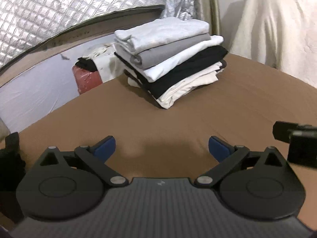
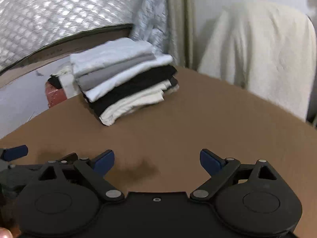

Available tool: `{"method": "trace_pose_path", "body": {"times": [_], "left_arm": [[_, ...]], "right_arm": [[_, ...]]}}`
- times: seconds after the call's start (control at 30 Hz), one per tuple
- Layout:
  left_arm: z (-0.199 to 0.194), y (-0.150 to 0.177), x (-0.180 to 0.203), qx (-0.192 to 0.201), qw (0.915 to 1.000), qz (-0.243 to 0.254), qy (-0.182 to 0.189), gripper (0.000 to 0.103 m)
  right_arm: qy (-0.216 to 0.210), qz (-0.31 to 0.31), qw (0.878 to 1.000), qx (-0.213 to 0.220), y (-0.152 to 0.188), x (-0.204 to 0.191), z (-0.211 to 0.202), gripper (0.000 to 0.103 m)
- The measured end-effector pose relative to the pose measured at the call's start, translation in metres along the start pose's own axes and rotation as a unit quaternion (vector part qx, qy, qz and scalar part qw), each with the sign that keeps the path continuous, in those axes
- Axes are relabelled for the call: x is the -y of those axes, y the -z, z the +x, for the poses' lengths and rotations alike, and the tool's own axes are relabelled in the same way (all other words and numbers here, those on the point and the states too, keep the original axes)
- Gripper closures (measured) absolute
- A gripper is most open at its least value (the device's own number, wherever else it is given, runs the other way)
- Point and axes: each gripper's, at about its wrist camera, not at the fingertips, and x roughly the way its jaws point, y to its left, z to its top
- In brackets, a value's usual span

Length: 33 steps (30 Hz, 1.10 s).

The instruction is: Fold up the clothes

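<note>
Brown surface: stack of folded clothes at its far edge, layered pale grey, grey, white, black, cream. Nearer than stack: left gripper and right gripper, both spread wide, empty.

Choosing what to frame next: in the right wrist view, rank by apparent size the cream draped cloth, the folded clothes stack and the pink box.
1. Cream draped cloth, largest.
2. Folded clothes stack.
3. Pink box, smallest, though partly hidden behind the table edge.

Bare brown surface ahead (only folded stack blocks).
</note>
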Motion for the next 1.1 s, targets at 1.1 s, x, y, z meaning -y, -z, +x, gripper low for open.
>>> {"method": "trace_pose_path", "body": {"times": [1.1], "left_arm": [[0.013, 0.012, 0.025, -0.018, 0.9997, 0.018, -0.004, 0.001]], "right_arm": [[0.024, 0.033, 0.999, 0.006, 0.024, 0.028, -0.034, 0.006]]}}
